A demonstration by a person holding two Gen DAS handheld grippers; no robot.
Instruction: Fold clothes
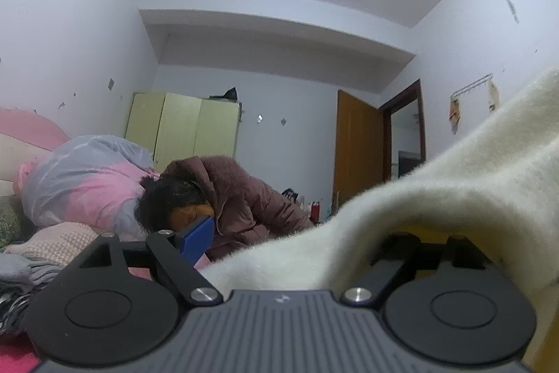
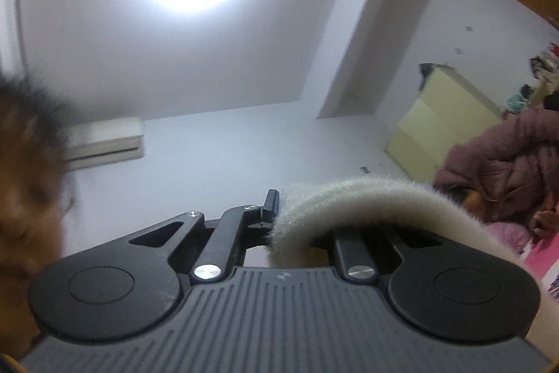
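A cream fleece garment [image 1: 454, 198] drapes over the right side of the left gripper [image 1: 314, 243], whose blue-padded left finger [image 1: 197, 238] stands clear of it.

**Inspector:** Ahead of the left gripper [image 1: 314, 243]?

**Assistant:** A cream fleece garment [image 1: 436, 208] is draping over its right finger, blocking the right side. A person in a maroon coat [image 1: 241, 198] is leaning in beyond the left finger.

**Inspector:** The right gripper [image 2: 279, 212]?

**Assistant:** Fleece [image 2: 349, 198] is arching over its right half; open room is lying above and ahead.
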